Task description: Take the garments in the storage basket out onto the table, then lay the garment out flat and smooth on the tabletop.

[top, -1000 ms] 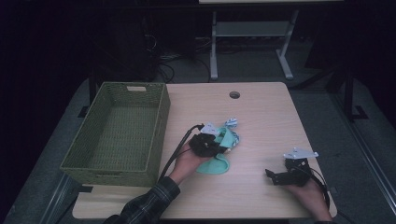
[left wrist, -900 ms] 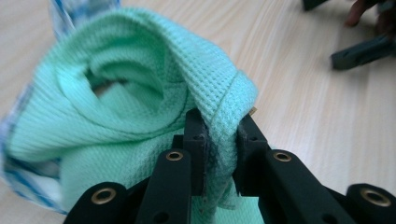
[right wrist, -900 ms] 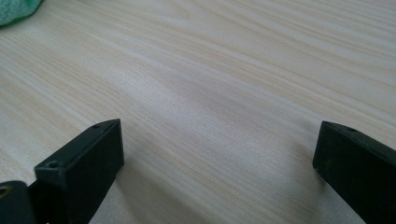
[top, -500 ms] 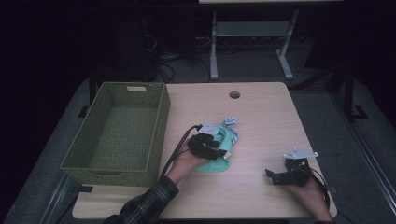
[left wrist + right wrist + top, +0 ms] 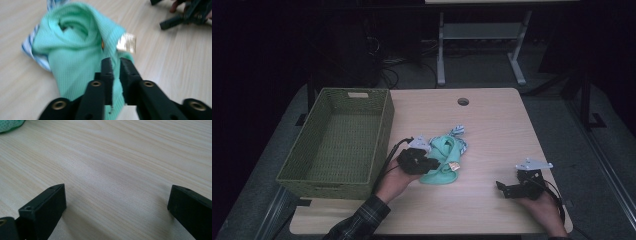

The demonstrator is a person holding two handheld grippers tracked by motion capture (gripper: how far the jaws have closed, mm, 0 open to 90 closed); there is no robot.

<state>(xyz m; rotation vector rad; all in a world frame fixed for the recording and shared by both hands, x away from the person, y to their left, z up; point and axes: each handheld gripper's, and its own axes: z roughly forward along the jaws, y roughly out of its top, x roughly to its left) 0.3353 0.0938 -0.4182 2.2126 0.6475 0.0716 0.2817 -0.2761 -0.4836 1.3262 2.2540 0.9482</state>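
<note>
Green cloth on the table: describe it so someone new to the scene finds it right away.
Start at the woven basket on the table's left; the green cloth lies crumpled just right of it, mid-table. The left gripper has closed on its edge. It is mint green with a pale label, lying on top of a blue-and-white striped cloth.

We saw a mint-green ribbed cloth (image 5: 75, 50) with a blue-and-white striped piece (image 5: 37, 58) showing at its edge and a pale, gold-tinted label (image 5: 126, 42). The basket (image 5: 337, 145) was olive-green wicker. The table (image 5: 492, 130) was light wood with fine grain. Both grippers were black, and the sleeve (image 5: 362, 220) was dark plaid.
</note>
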